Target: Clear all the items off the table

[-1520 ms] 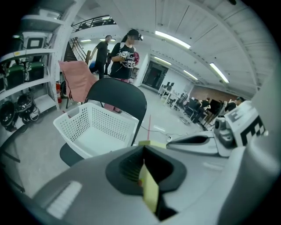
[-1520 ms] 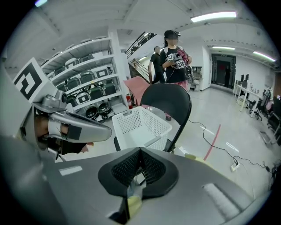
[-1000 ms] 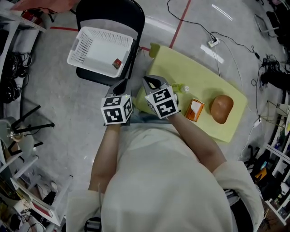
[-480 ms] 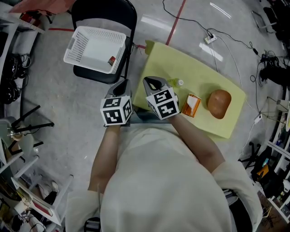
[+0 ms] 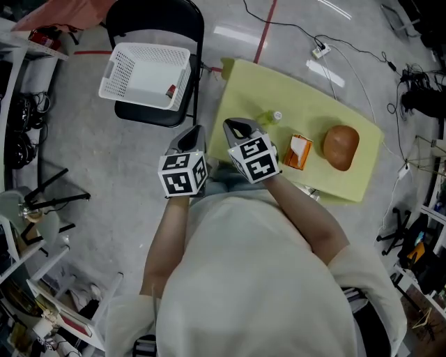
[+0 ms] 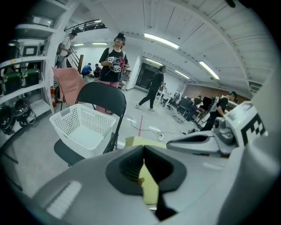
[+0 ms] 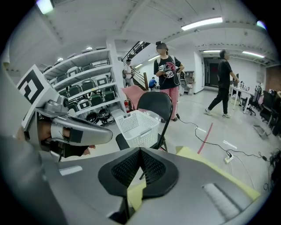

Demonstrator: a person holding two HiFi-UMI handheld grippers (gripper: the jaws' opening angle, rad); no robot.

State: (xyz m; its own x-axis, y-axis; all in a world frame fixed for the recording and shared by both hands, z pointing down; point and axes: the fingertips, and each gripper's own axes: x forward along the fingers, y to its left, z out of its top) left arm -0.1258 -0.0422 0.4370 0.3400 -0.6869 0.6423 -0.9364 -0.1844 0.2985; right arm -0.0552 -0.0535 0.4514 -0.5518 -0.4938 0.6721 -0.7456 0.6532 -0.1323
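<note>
A yellow-green table (image 5: 306, 104) holds a small green bottle with a white cap (image 5: 271, 117), an orange carton (image 5: 298, 152) and a brown round item (image 5: 341, 146). My right gripper (image 5: 237, 128) hangs over the table's near left edge, shut and empty, left of the bottle. My left gripper (image 5: 194, 132) is beside it over the floor, also shut with nothing in it. A white basket (image 5: 146, 73) sits on a black chair (image 5: 157, 21) to the left, with a small red thing (image 5: 171, 90) inside. The left gripper view looks toward the basket (image 6: 83, 127) and the table (image 6: 140, 141).
Cables and a power strip (image 5: 319, 50) lie on the floor beyond the table. Shelves with gear (image 5: 21, 125) line the left side. Several people stand and walk farther off, one (image 7: 167, 66) behind the chair (image 7: 153, 103).
Both grippers, side by side and still shut, have drawn back a little from the bottle toward the table's near edge. The items on the table have not moved.
</note>
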